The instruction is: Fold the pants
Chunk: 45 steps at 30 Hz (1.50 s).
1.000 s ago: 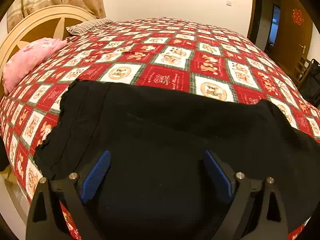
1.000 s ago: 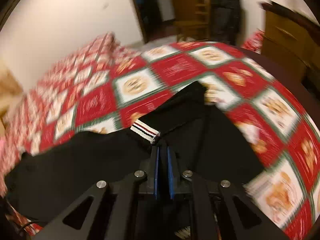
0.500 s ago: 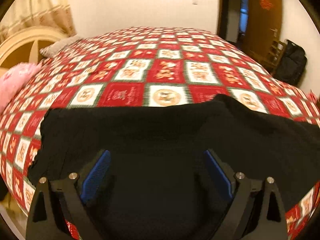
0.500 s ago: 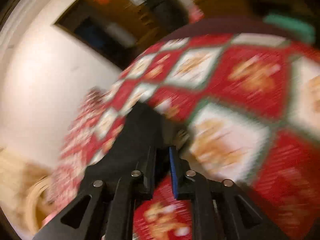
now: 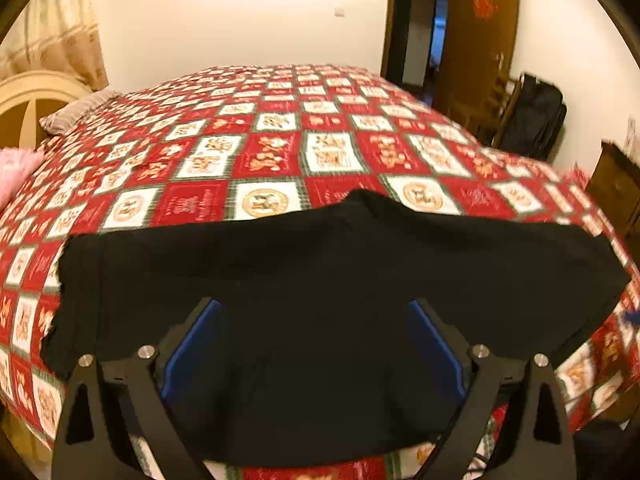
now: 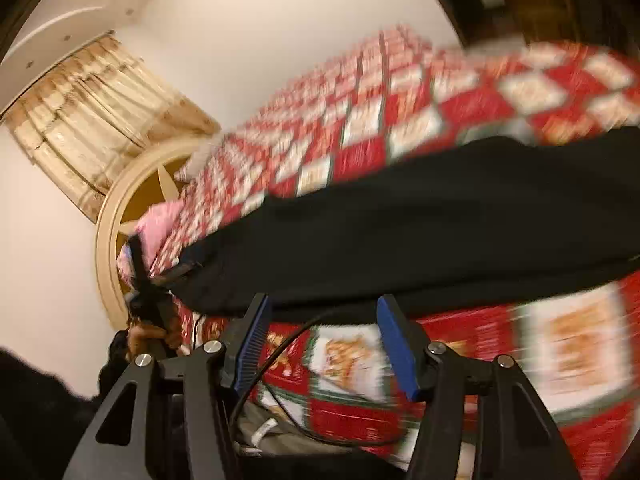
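The black pants (image 5: 320, 280) lie spread in a wide band across the near edge of the red patchwork quilt (image 5: 280, 152). My left gripper (image 5: 314, 340) hovers over their middle. It is open wide, its blue pads (image 5: 192, 344) apart and clear of the cloth. In the blurred right wrist view the pants (image 6: 420, 240) run along the bed's edge above my right gripper (image 6: 324, 332). Its jaws are opening and hold nothing. Behind them I see only the quilt's hanging side and a black cable (image 6: 280, 360).
A cream round headboard (image 5: 24, 96), a pink pillow (image 5: 16, 172) and a grey striped pillow (image 5: 76, 112) sit at the bed's left end. A doorway (image 5: 436, 52), a wooden chair (image 5: 496, 112), a black bag (image 5: 536, 120) and a dark cabinet (image 5: 616, 188) stand right. A hand (image 6: 148, 336) shows at the bed's left corner.
The right gripper let go of the pants' edge, swung off to the side of the bed and spread its jaws. The left gripper lifted back a little and stayed open.
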Motion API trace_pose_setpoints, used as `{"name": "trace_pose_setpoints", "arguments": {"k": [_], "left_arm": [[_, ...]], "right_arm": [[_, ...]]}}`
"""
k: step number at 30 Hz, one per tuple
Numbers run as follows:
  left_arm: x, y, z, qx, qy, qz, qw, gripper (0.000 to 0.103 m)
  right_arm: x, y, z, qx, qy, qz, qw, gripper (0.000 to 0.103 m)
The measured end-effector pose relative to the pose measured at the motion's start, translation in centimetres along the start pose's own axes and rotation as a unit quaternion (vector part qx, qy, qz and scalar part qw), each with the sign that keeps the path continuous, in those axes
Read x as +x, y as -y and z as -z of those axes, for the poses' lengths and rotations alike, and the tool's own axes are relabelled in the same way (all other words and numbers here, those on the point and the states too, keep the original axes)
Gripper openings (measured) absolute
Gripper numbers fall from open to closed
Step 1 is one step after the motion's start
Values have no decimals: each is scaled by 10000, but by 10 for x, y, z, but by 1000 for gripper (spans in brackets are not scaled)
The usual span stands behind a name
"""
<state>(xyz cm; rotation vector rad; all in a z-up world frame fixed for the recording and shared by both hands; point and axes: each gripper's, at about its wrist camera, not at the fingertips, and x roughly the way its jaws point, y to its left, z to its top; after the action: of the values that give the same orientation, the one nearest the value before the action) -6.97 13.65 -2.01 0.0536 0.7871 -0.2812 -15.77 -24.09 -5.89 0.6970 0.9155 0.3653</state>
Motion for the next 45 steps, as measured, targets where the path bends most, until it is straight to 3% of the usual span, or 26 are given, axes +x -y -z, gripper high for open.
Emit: {"name": "trace_pose_setpoints", "arguments": {"k": [3, 8, 15, 18, 21, 25, 27, 30, 33, 34, 35, 41, 45], "left_arm": [[-12, -11, 10, -58, 55, -163, 9998, 96], [-13, -21, 27, -180, -84, -219, 9996, 96], [-10, -26, 24, -384, -53, -125, 9992, 96], [-12, -24, 23, -351, -23, -124, 9993, 96], [-16, -24, 22, -273, 21, -217, 9994, 96], [-16, -31, 19, -382, 65, -236, 9990, 96], [-13, -32, 17, -475, 39, -196, 9987, 96], [-13, -30, 16, -461, 49, -183, 9988, 96], [-18, -30, 15, -431, 119, -205, 9988, 96], [-20, -30, 15, -434, 135, -206, 9988, 96], [-21, -31, 15, -430, 150, -222, 9987, 96], [-30, -47, 15, -495, 232, -408, 9977, 96], [-31, -54, 15, -582, 268, -465, 9969, 96]], "right_arm": [[35, 14, 4, 393, -106, 152, 9991, 56], [48, 7, 6, 474, 29, -81, 9988, 52], [74, 7, -11, 953, 91, -99, 9954, 49], [77, 5, -15, 984, 136, -282, 9947, 33], [68, 8, -19, 1050, 264, -484, 9929, 31], [55, 26, -26, 1343, 689, -158, 9884, 32], [54, 37, -28, 1600, 667, -192, 9847, 30], [67, 23, -32, 1370, 424, 25, 9897, 31], [93, 13, -30, 1385, 87, -209, 9901, 30], [99, 9, -29, 1333, 74, -249, 9907, 21], [102, 4, -29, 1188, 92, -190, 9927, 3], [75, -17, -24, 654, 223, -342, 9970, 3], [77, -16, -12, 566, 79, -46, 9984, 3]]}}
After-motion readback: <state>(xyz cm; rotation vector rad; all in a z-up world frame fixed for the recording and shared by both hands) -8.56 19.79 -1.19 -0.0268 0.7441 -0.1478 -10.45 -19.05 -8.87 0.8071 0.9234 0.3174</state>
